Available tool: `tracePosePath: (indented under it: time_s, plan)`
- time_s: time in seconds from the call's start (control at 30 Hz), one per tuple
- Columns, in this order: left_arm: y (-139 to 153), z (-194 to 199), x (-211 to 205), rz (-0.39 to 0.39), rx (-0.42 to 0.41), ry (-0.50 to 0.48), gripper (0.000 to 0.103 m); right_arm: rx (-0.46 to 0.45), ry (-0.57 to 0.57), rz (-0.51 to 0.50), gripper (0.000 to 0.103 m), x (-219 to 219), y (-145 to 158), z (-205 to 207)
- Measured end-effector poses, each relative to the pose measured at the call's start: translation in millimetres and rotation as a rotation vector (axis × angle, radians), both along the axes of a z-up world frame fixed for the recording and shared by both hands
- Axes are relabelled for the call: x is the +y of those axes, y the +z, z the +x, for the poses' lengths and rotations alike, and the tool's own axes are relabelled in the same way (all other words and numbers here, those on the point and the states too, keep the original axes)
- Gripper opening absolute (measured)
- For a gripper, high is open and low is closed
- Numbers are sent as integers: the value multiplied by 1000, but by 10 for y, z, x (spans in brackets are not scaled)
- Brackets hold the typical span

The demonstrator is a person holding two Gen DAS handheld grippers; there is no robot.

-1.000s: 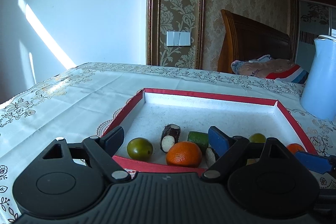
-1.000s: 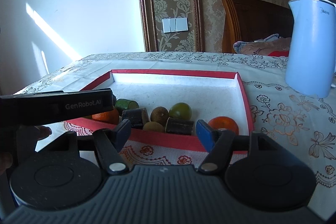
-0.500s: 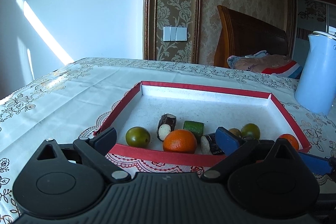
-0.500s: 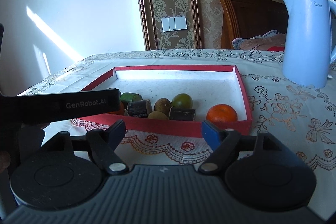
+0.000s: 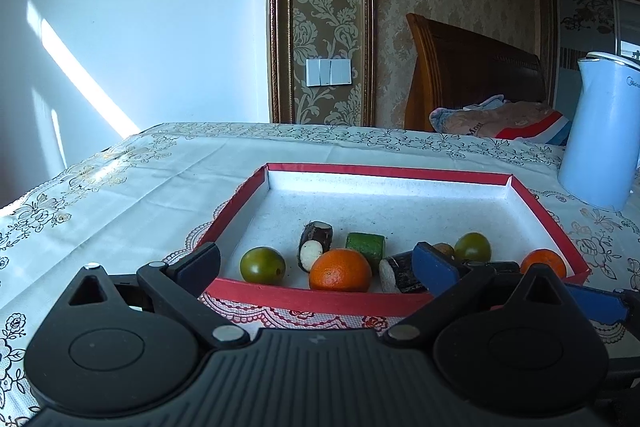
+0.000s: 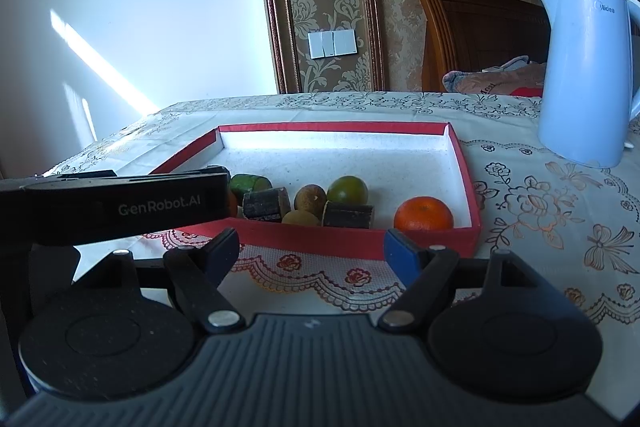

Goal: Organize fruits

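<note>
Left wrist view: the left gripper (image 5: 316,265) stands wide open and empty, just short of the red tray (image 5: 304,297) near rim. Beyond that rim lie a green fruit (image 5: 262,265), an orange (image 5: 340,270) and dark cut pieces (image 5: 316,243), all crowded at the tray's near side; its far half is bare.

Right wrist view: the right gripper (image 6: 312,251) is open, holding nothing, over the lace tablecloth (image 6: 540,219) before the tray (image 6: 360,233). A second orange (image 6: 423,214) sits in the near right corner; a kettle (image 6: 584,75) stands well apart, right.
</note>
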State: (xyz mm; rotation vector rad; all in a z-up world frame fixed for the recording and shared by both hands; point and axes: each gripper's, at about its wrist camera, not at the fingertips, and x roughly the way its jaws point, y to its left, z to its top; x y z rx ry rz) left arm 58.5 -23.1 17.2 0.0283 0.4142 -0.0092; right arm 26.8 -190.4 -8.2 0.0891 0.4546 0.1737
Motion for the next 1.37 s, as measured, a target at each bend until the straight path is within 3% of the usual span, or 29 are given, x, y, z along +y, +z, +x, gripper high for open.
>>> tracePosePath:
  time_s: [1.17,1.37]
  plan:
    - [-13,-32,13,-8,-27,-12,103,3,8,0,81,17,-14,16]
    - [-16,-76,-41,26,-59,-14,103,5,8,3,81,5,-12,11]
